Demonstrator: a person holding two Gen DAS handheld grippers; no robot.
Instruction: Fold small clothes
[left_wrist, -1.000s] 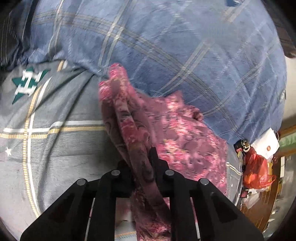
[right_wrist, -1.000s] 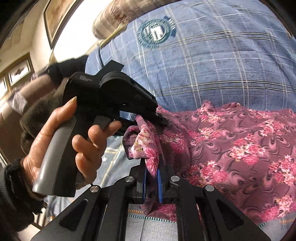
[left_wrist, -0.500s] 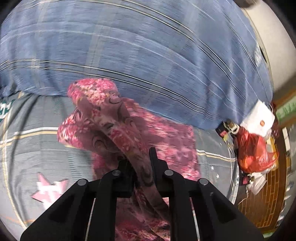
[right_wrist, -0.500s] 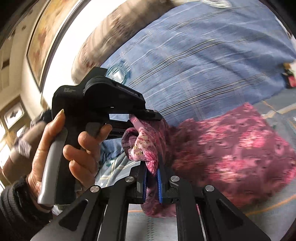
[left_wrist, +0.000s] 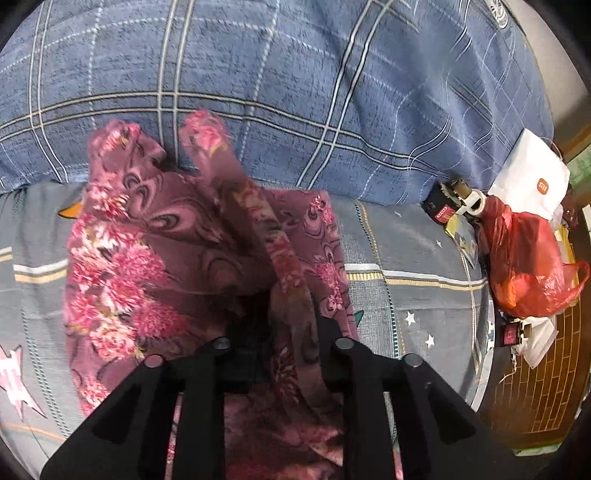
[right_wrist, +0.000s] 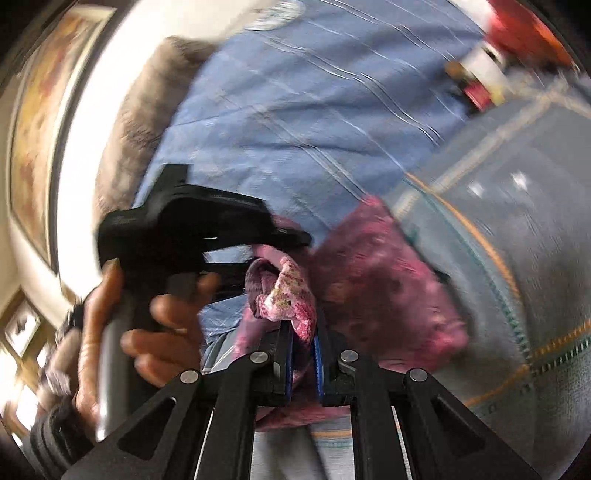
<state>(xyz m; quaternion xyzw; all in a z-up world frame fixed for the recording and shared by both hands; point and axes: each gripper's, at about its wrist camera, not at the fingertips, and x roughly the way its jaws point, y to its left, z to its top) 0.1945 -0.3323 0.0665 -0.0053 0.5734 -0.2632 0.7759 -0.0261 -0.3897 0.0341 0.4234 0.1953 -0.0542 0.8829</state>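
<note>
Right tool (right_wrist: 303, 334) pinches garment (right_wrist: 376, 280) | hand (right_wrist: 147, 325) | left-view-only: red bag (left_wrist: 532, 258)

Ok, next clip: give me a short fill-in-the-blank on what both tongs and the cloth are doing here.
1. The right tongs are shut on the pink ____ garment.
2. The left tongs, with that garment between them, have just been ____.
3. Behind the garment lies a ____ plaid blanket.
4. At the bed's edge sits a ____ plastic bag.

Missing words: floral; opening; blue; red
</note>
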